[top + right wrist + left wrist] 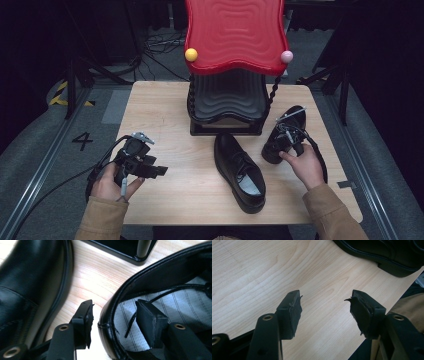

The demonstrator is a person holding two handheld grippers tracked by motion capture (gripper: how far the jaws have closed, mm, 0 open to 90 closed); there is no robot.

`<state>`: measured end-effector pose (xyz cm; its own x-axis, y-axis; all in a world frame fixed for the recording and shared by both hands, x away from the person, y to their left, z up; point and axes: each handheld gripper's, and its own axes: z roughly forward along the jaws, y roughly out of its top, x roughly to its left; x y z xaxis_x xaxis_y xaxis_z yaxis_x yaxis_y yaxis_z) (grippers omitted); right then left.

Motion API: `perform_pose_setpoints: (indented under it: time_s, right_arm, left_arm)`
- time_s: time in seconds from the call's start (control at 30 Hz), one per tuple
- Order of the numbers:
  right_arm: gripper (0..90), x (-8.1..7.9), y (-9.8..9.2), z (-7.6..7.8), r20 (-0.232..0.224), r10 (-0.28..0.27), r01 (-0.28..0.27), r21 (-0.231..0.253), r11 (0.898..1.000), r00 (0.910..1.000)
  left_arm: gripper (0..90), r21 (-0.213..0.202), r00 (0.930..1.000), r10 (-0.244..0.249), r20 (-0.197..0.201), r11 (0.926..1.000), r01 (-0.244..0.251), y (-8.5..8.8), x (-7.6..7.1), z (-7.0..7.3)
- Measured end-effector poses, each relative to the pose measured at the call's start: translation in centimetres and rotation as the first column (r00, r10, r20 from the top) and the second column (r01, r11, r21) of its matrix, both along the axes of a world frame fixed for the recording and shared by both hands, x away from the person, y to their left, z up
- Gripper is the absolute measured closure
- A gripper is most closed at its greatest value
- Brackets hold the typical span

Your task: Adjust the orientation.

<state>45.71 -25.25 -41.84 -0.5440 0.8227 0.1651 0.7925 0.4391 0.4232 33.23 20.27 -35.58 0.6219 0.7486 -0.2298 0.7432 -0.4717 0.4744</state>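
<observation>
The table (165, 110) is a light wood top set on a grey floor (45, 135) with a "4" marked at its left. At the table's far middle stands a rack (227, 107), with a black wavy lower shelf and a red wavy top shelf (234, 32) carrying a yellow ball (191, 54) at one front corner and a pink ball (286, 56) at the other. Just in front of the rack, a black lace-up shoe (240, 172) lies on the table, toe toward the rack and heel toward the person. A second black shoe (281, 135) sits to its right, near the rack's right front corner, resting on the wood. The right gripper (113, 315) straddles this second shoe's collar at the heel: one jaw is outside the leather wall, the other inside over the white lining, with a lace end lying beside it; the jaws stand apart and have not closed on the leather. The right hand (305, 165) holds that gripper from behind. The left gripper (325, 307) is held by the left hand (112, 185) over bare wood at the table's left front, well apart from both shoes, its jaws wide apart and holding nothing.
</observation>
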Motion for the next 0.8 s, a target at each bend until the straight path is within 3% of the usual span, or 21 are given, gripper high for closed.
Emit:
perform_pose_setpoints:
  time_s: [0.17, 0.37, 0.47, 0.63, 0.8]
  right_arm:
    - [60.6, 0.2, 0.2, -0.4, -0.037, 0.016, -0.017, -0.014, 1.000, 0.9992]
    - [75.6, 0.2, 0.3, -0.4, -0.055, 0.058, -0.057, 0.020, 0.998, 0.9968]
    - [77.5, 0.2, 0.1, -0.4, -0.062, 0.070, -0.068, 0.035, 0.997, 0.9957]
    - [79.3, -0.2, 0.2, 0.1, -0.023, 0.091, -0.091, 0.000, 0.996, 0.9956]
    - [79.3, -0.8, -0.7, 0.9, 0.006, 0.102, -0.103, 0.030, 0.994, 0.9947]
  left_arm:
    - [42.4, -0.006, 0.9999, 0.004, -0.010, 1.0000, -0.004, 0.1, 0.0, -0.1]
    - [43.0, -0.020, 0.9993, 0.008, -0.037, 0.9998, -0.008, 0.2, 0.0, -0.1]
    - [43.5, -0.023, 0.9992, 0.010, -0.039, 0.9997, -0.011, 0.2, 0.0, -0.1]
    - [43.6, -0.025, 0.9992, 0.008, -0.039, 0.9996, -0.009, 0.1, 0.2, 0.0]
    - [43.6, -0.024, 0.9991, -0.014, -0.039, 0.9996, 0.013, -0.5, 0.8, -0.1]
